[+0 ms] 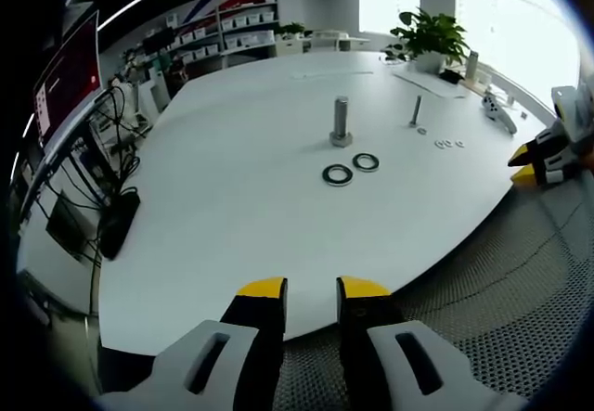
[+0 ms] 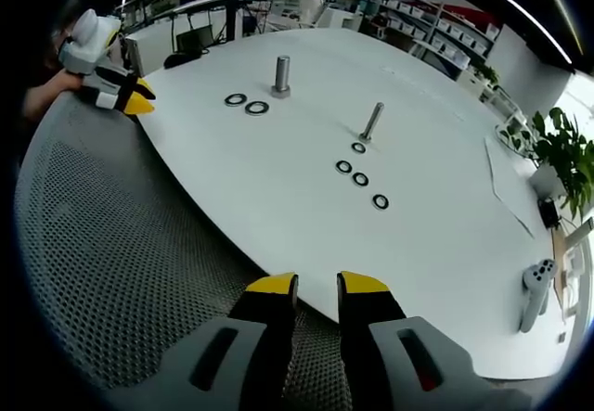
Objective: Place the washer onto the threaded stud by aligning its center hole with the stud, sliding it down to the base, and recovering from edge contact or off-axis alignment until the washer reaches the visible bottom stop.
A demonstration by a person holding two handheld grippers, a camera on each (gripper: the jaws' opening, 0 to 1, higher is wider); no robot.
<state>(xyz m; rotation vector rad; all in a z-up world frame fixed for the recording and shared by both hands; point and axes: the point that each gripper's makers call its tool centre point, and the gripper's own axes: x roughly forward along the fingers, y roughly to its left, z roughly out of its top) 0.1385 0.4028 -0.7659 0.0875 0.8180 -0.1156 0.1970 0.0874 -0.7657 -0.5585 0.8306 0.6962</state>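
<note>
A large threaded stud [image 1: 341, 122] [image 2: 281, 74] stands upright on the white table [image 1: 232, 216] [image 2: 278, 198]. Two large dark washers [image 1: 337, 174] [image 1: 366, 161] lie flat just in front of it, also seen in the right gripper view [image 2: 236, 100] [image 2: 257, 108]. A thinner stud [image 1: 415, 111] [image 2: 371, 122] stands further off with several small washers [image 1: 449, 143] [image 2: 360, 179] beside it. My left gripper [image 1: 311, 288] [image 2: 137, 98] hovers open at the table's near edge, holding nothing. My right gripper [image 2: 316, 286] [image 1: 522, 164] is open too, empty, off the table's edge.
Grey mesh [image 1: 520, 281] [image 2: 111, 244] lies below the table edge. A white controller [image 2: 534, 290] [image 1: 498, 111] and a potted plant [image 1: 429, 35] [image 2: 561, 156] sit at the table's far side. Monitors and cables [image 1: 83, 151] stand to the left; shelves [image 1: 227, 31] line the back.
</note>
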